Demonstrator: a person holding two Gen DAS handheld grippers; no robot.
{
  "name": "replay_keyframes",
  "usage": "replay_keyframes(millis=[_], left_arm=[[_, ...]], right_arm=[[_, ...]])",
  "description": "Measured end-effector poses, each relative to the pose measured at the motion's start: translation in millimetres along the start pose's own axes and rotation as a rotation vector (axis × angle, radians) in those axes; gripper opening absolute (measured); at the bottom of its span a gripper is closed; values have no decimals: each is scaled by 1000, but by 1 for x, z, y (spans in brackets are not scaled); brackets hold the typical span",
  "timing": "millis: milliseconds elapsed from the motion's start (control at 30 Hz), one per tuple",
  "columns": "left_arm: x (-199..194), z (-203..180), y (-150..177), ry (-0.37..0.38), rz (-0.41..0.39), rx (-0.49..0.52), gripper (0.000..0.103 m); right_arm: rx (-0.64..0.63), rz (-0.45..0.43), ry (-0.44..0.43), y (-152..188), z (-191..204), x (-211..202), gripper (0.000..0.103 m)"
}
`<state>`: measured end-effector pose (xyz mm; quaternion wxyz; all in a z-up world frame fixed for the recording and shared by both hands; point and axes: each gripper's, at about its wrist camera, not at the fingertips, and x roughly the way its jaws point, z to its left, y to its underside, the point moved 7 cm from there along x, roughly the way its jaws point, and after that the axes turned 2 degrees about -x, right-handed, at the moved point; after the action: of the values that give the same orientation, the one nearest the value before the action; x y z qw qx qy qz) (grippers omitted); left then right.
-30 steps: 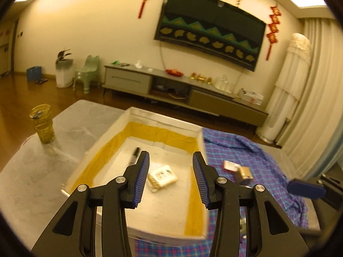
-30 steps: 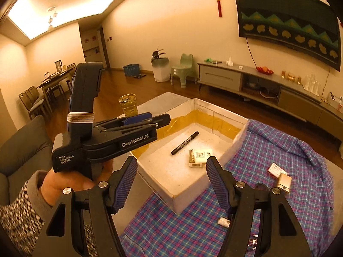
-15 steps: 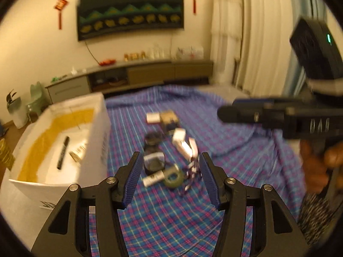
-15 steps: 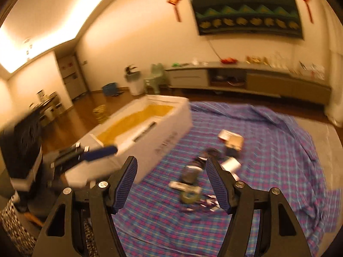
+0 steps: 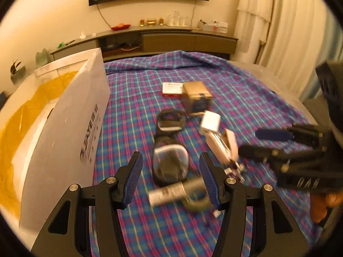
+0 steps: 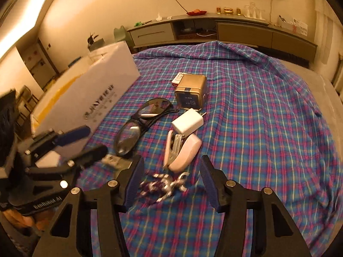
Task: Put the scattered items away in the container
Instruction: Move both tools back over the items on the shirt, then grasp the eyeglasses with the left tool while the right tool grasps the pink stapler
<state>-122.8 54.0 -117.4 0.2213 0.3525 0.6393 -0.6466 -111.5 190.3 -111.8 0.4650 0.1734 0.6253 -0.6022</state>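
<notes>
Nearby, white box (image 5: pixel 64 128) with yellow lining, contents hidden; both claws gaping, nothing gripped.

Surface: grey table (image 6: pixel 328 87), showing bare at the far right edge.
Cover: blue and purple checked cloth (image 6: pixel 268 111), lying wrinkled over most of the table.
Left side: white box (image 6: pixel 90 98) with yellow lining, standing at the cloth's left edge.
Far group: red and white small pack (image 5: pixel 172 89) touching a gold tin (image 6: pixel 190 93).
Middle: dark glasses (image 6: pixel 141 124) lying beside a white charger (image 6: pixel 187 122).
Below charger: white stapler (image 6: pixel 182 151), touching it.
Near edge: purple and silver clips (image 6: pixel 165 185), blurred.
Near left: white tube (image 5: pixel 166 193) and olive tape roll (image 5: pixel 198 201), touching, blurred.
</notes>
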Motion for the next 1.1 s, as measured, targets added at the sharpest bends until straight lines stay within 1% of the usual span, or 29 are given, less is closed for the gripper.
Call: replay_keyframes(millis=[100,133,167,233,300,367,433,467,500,533,567,600,633,767,833,933,1100], left_arm=[[25,-3,-6,-3,21,16,58],[36,-5,-7,1,36,24,58],[45,-5,-7,-7,49,27,58],[61,-1,-7,-33,76,17,58],[68,3,-6,-12,91,1,59],[75,5,-4,29,108,-13,61],[84,8,-3,41,136,-27,61],[88,9,-3,39,147,-31,60],[90,9,-6,26,132,-22,60],[92,8,-7,7,128,-1,60],[93,7,-8,2,127,9,59],[93,7,-9,1,124,14,58],[92,7,-10,7,123,13,48],[87,12,-10,31,135,-33,46],[85,16,-12,27,129,-56,44],[74,18,-19,52,104,-86,41],[54,12,-29,88,59,-91,41]], right_arm=[[12,42,-12,1,-9,20,57],[7,54,-5,2,-11,25,61],[-7,63,5,3,-12,30,63],[-47,78,20,2,-12,42,63],[-95,100,33,0,-12,57,63],[-135,87,54,-4,-12,65,66],[-170,82,71,-6,-10,68,66],[-175,83,71,-6,-10,69,65],[-170,84,67,-7,-10,69,61],[-163,83,64,-7,-11,67,53],[-158,86,63,-7,-13,65,45],[-153,90,59,-7,-14,64,43],[-141,92,49,-7,-16,63,43],[-76,90,9,-8,-22,59,41],[-46,83,-9,-10,-24,56,41],[-21,64,-27,-16,-24,47,41],[18,34,-59,-23,-24,33,41]])
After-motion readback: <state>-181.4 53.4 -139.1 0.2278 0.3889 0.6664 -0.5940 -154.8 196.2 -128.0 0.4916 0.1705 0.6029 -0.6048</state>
